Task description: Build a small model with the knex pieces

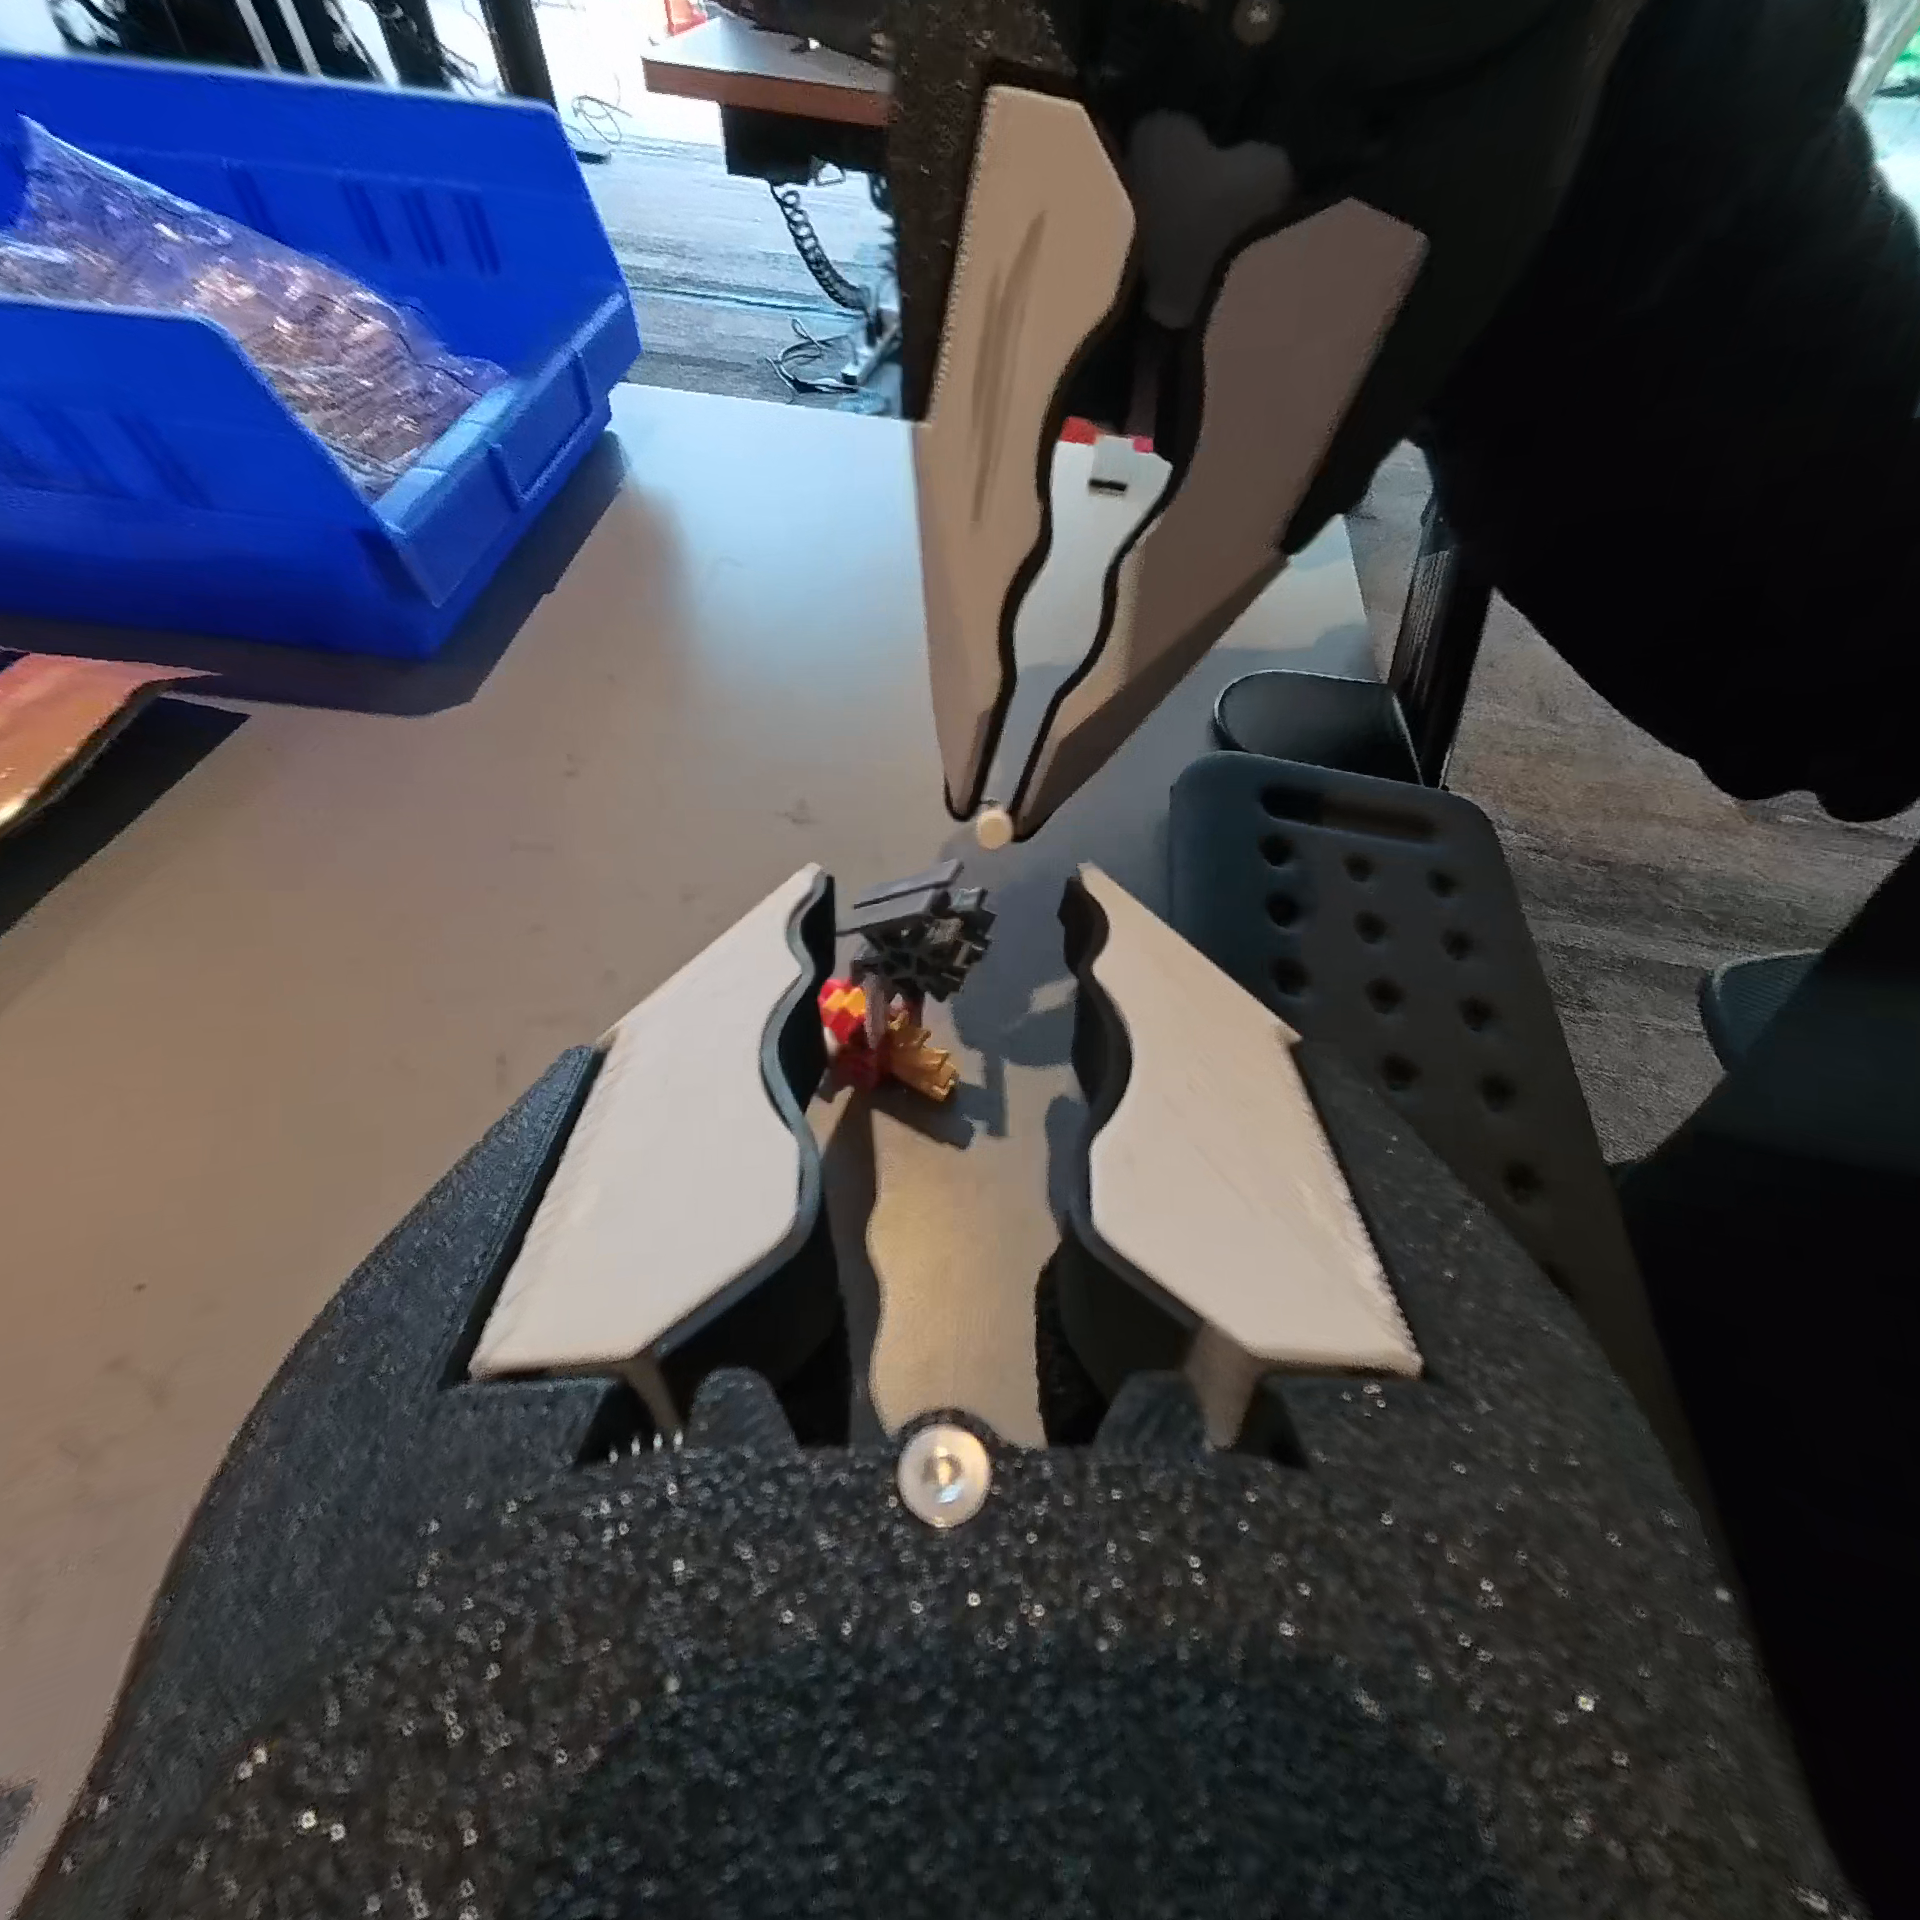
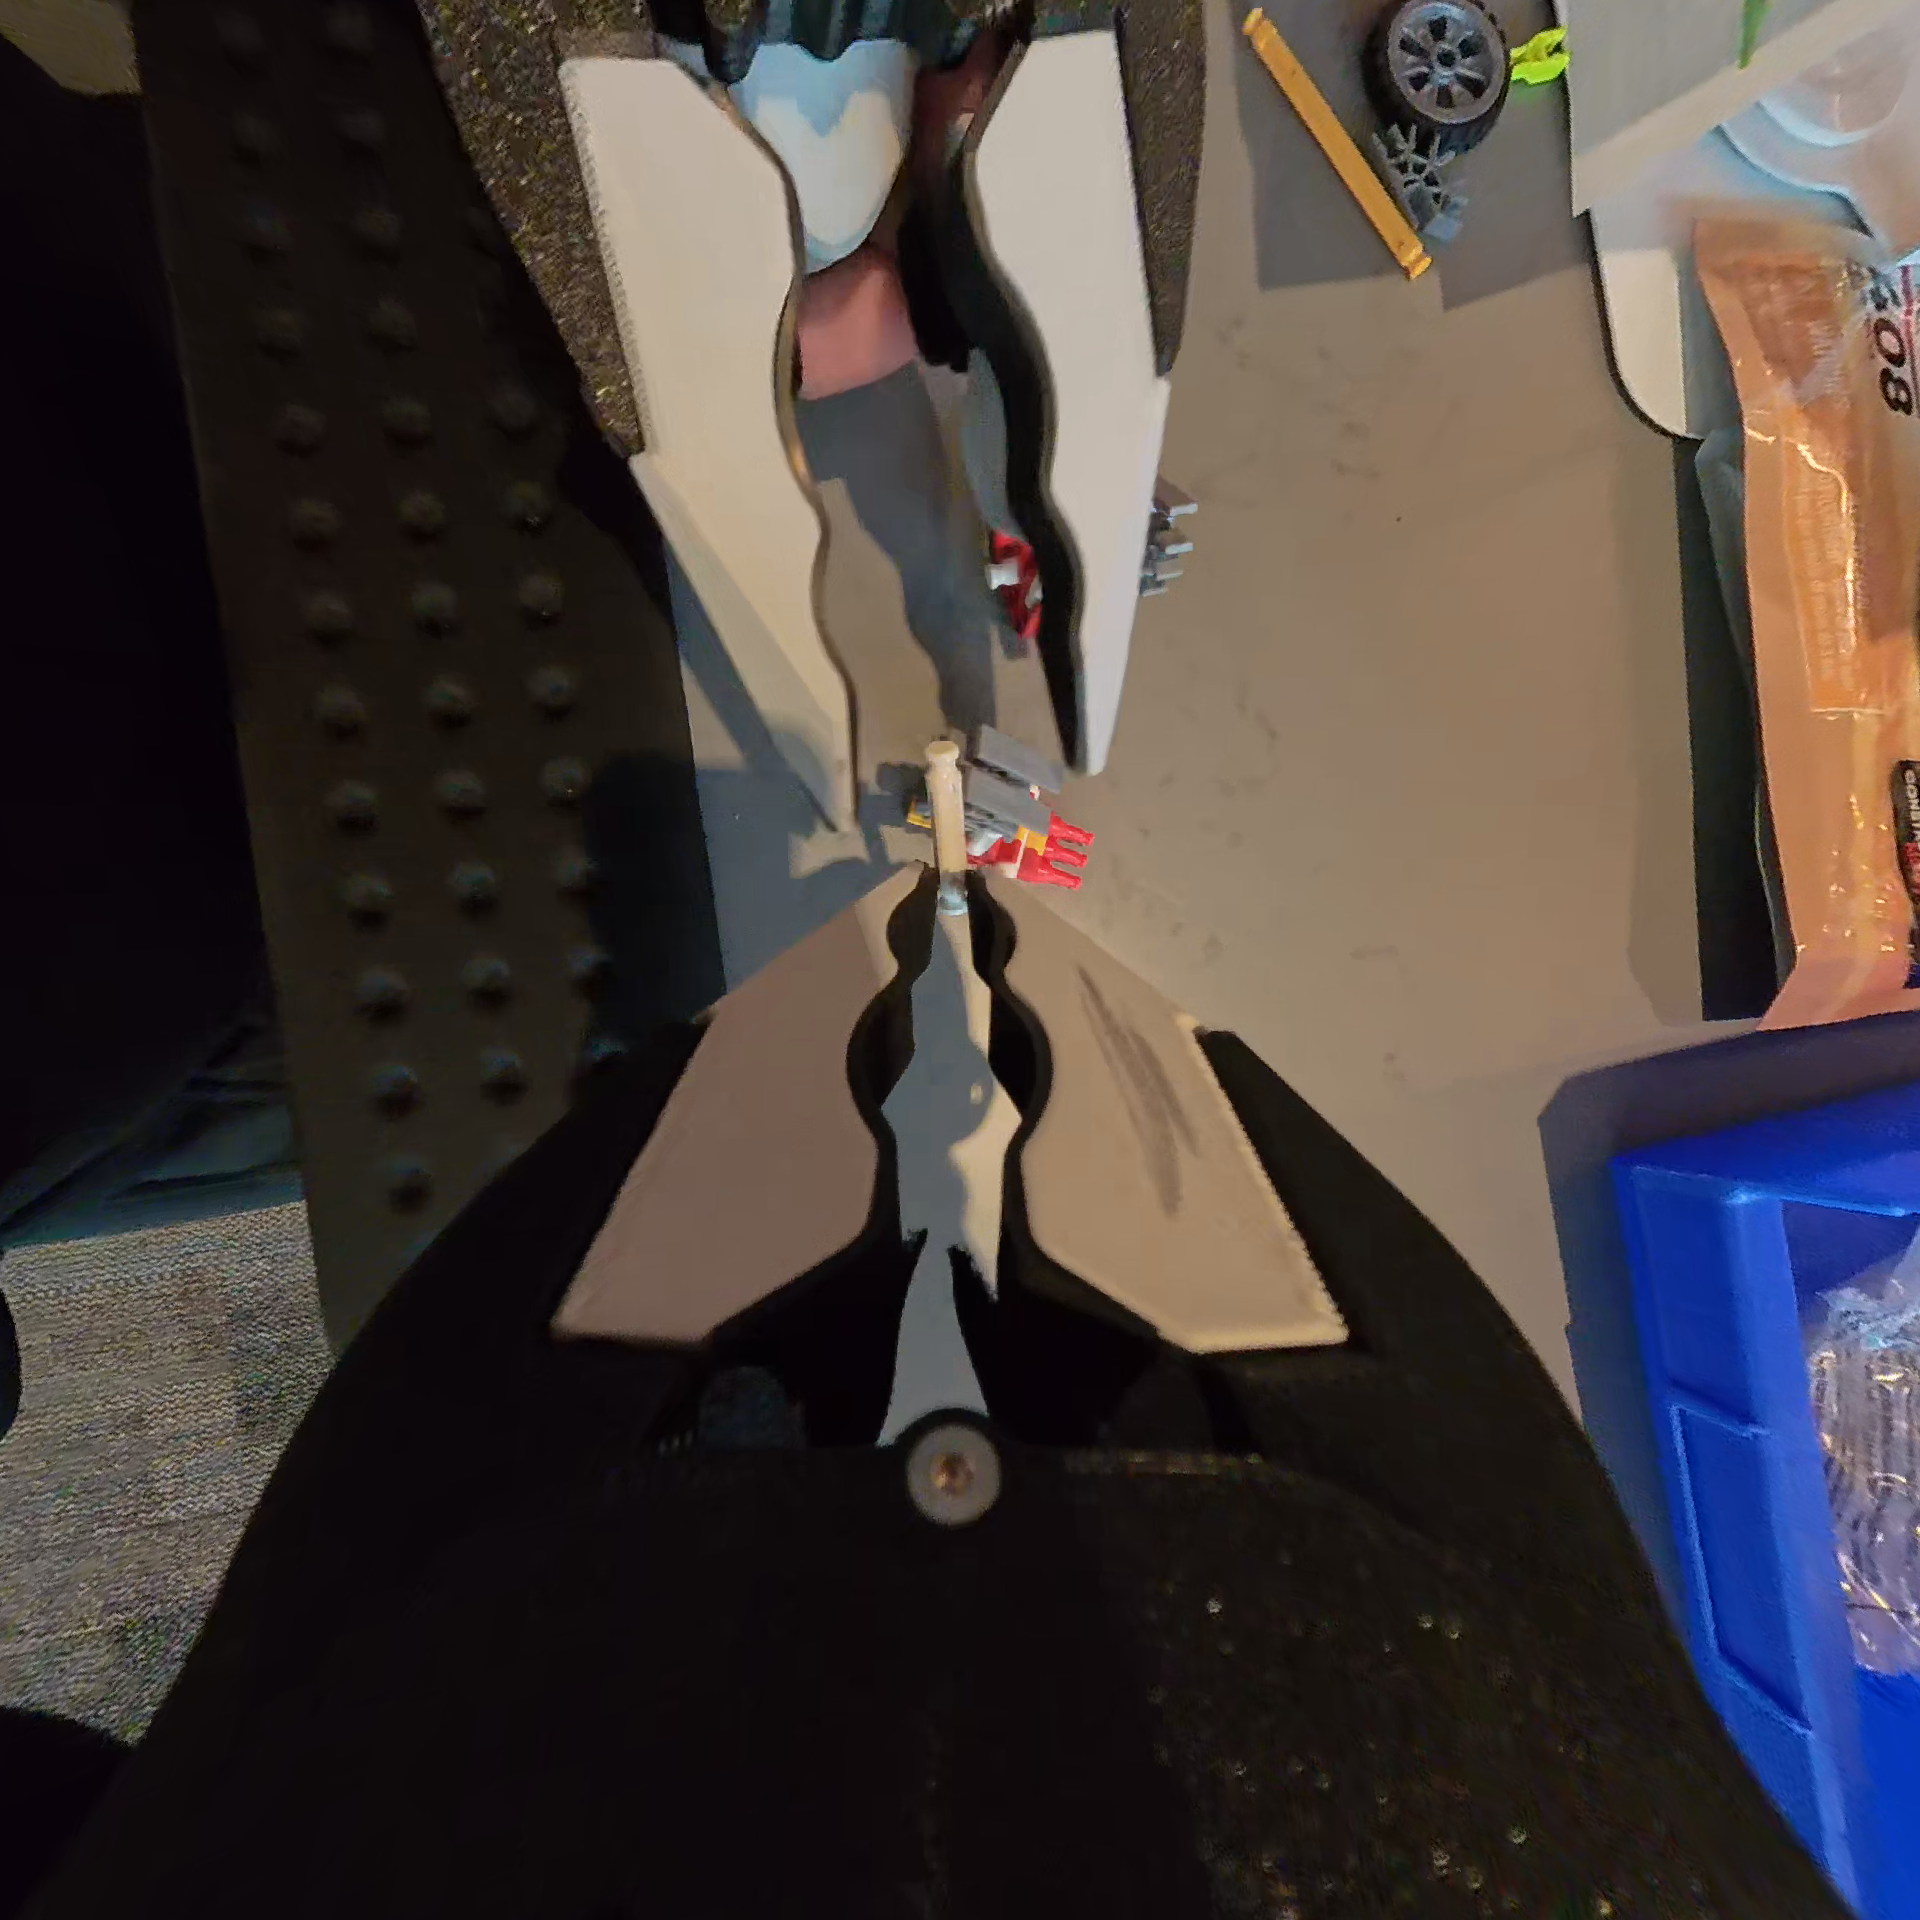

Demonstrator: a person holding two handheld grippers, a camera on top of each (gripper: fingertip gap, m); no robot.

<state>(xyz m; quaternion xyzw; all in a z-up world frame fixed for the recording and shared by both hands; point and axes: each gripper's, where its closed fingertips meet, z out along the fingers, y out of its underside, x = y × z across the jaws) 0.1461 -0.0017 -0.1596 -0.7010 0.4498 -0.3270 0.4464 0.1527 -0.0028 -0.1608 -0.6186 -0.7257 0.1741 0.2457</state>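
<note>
A small toy assembly (image 1: 909,987) of black, red and yellow pieces stands on the grey table (image 1: 416,1039). My left gripper (image 1: 951,894) is open around it, with the assembly close to the left finger and the right finger well apart from it. My right gripper (image 1: 995,816) comes down from above, shut on a short cream rod (image 1: 992,828) just above the assembly. In the right wrist view the right gripper (image 2: 945,883) holds the rod (image 2: 945,800) pointing at the assembly (image 2: 1013,826). The open left gripper (image 2: 966,779) reaches in from the top.
A blue bin (image 1: 312,416) of plastic bags sits at the left; it also shows in the right wrist view (image 2: 1766,1455). A black perforated chair back (image 1: 1382,956) stands beside the table edge. A wheel (image 2: 1444,62), a yellow rod (image 2: 1340,145) and an orange packet (image 2: 1818,623) lie farther off. My left and right fingertips are right by each other. The orange packet (image 2: 1818,623) is about 25 cm from both grippers' fingertips.
</note>
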